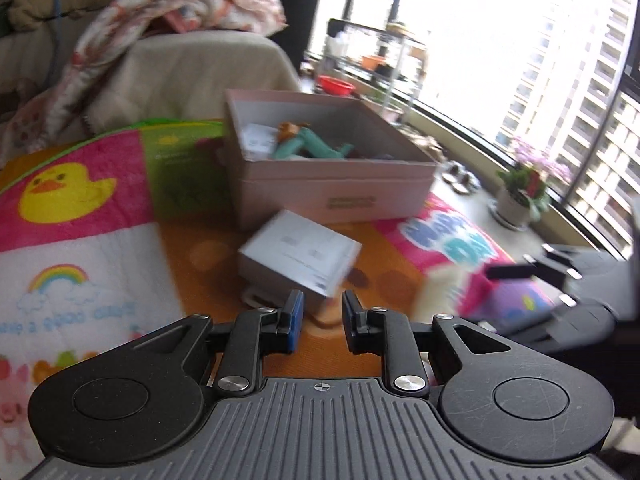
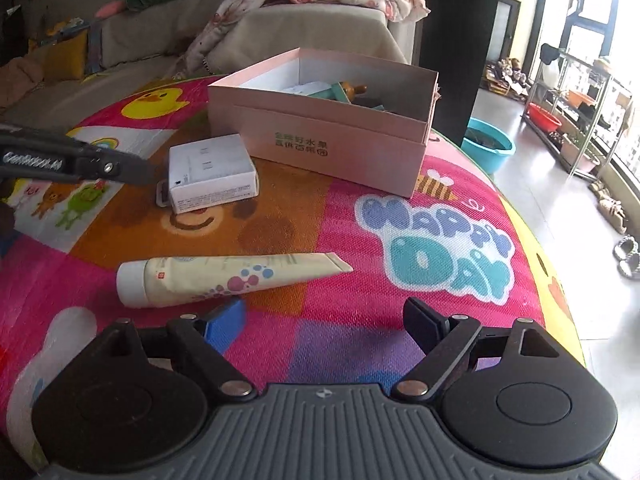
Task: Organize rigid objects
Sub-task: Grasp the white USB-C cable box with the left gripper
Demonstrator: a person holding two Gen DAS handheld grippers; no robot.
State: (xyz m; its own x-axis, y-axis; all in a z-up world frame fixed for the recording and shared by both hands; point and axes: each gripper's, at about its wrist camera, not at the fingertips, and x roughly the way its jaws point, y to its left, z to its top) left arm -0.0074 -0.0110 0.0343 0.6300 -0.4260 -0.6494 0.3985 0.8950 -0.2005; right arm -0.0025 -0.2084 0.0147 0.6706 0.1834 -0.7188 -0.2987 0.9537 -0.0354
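We see pink box [image 2: 320, 136] on mat [image 2: 360, 220], toys inside. White box [image 2: 212, 172] just left of it. Tube [image 2: 224, 278] nearer us. Left gripper [image 1: 320, 312] closed, empty, probably just short of white box. Right gripper [image 2: 324, 320] wide open, empty, near tube.

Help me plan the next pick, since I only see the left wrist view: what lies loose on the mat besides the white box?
Observer: A cream tube with a white cap lies on the mat, nearer the right gripper than the white box is.
Operator: Is that gripper free?
Observer: Yes, its jaws stand wide open with nothing between them.
Operator: Which way does the cap point?
Observer: Toward the left of the right wrist view; the flat crimped end points right.
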